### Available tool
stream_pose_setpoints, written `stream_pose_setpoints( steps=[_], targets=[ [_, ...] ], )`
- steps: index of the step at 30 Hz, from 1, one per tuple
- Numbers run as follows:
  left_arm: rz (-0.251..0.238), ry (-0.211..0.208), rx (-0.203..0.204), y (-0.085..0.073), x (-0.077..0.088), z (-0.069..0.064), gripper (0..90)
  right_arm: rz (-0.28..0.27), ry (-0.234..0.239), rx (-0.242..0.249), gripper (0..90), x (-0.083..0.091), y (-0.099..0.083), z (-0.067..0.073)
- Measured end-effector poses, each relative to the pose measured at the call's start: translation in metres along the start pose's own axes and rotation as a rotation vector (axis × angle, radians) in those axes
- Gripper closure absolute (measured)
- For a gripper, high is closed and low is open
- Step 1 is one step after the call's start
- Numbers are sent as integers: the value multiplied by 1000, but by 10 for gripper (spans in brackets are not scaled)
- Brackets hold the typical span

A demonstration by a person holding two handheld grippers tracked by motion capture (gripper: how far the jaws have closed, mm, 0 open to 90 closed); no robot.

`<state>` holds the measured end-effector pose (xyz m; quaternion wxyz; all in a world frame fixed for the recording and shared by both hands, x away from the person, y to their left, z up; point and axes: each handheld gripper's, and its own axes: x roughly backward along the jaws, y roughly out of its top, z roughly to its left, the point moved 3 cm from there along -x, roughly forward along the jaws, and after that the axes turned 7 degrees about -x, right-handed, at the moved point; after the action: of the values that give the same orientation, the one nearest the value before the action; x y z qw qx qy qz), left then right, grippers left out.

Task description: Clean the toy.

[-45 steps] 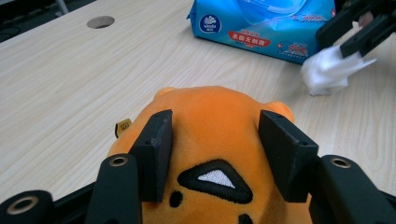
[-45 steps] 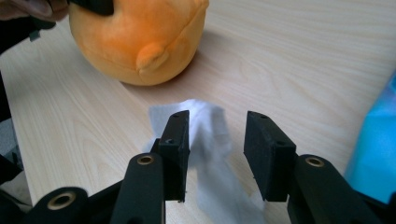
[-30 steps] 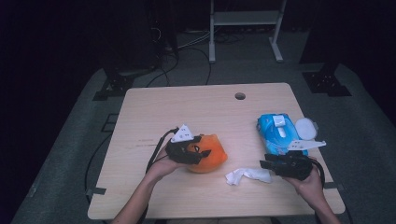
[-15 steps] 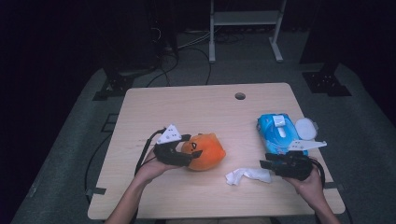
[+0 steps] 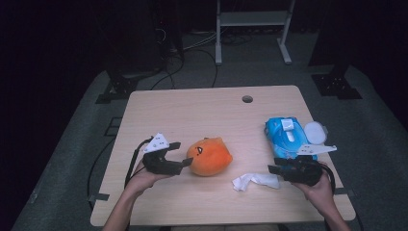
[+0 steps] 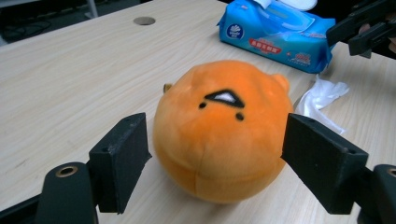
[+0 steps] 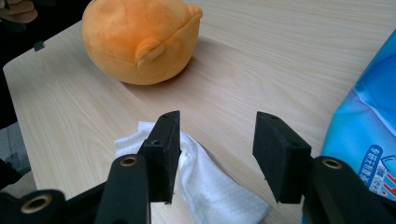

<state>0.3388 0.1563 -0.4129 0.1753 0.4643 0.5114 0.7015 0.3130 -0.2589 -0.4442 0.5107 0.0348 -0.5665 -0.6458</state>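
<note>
We see the table's (image 5: 192, 110) far half bare apart from a small hole (image 5: 247, 99) near the far edge. Toward the near edge, the plush (image 5: 209, 156) sits mid-table between the left gripper's (image 5: 182, 155) spread jaws. A tissue (image 5: 255, 181) and wipes pack (image 5: 288, 137) crowd the right edge around the right gripper (image 5: 272, 169).

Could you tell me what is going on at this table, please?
A person holds a gripper in each hand. The left gripper is open with its jaws either side of a round orange plush toy. The right gripper is open over a crumpled white wipe, beside a blue pack of wet wipes with its flap open.
</note>
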Motion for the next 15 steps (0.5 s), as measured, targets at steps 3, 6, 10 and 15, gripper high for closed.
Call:
stream_pose_setpoints(
  steps=[3, 6, 10, 15],
  targets=[
    [5, 12, 9, -5, 4, 2, 219, 4, -1, 2, 497, -1, 0, 0],
    [2, 17, 22, -9, 6, 3, 213, 6, -2, 2, 494, -1, -1, 0],
    [4, 23, 32, -15, 8, 4, 206, 2, -4, 2, 492, 0, -1, 0],
    [16, 31, 44, -23, 11, 6, 200, 1, -4, 3, 489, 0, -2, 0]
  ],
)
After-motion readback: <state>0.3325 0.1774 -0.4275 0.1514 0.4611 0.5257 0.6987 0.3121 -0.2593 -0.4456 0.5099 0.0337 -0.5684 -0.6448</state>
